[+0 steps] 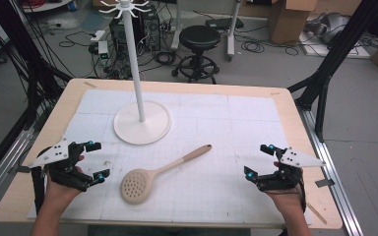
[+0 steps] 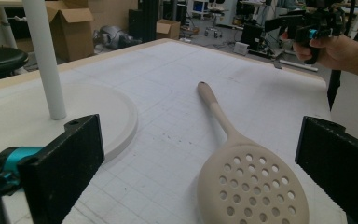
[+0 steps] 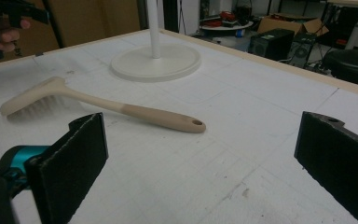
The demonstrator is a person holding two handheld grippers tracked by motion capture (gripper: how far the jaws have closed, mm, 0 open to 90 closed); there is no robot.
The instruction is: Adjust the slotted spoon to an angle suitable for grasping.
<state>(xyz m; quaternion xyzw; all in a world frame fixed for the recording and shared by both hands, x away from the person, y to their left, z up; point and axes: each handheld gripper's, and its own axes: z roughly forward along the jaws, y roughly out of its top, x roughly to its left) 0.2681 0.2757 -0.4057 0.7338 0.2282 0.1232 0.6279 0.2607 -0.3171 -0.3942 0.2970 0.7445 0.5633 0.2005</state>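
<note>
left gripper low at table's left, jaws apart, empty | right gripper mirrored, jaws apart (both level) | slotted spoon between | white stand behind

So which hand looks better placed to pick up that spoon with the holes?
Probably the left gripper: its open jaws sit close beside the skimmer's perforated bowl. The right gripper, also open, is farther from the handle.
</note>
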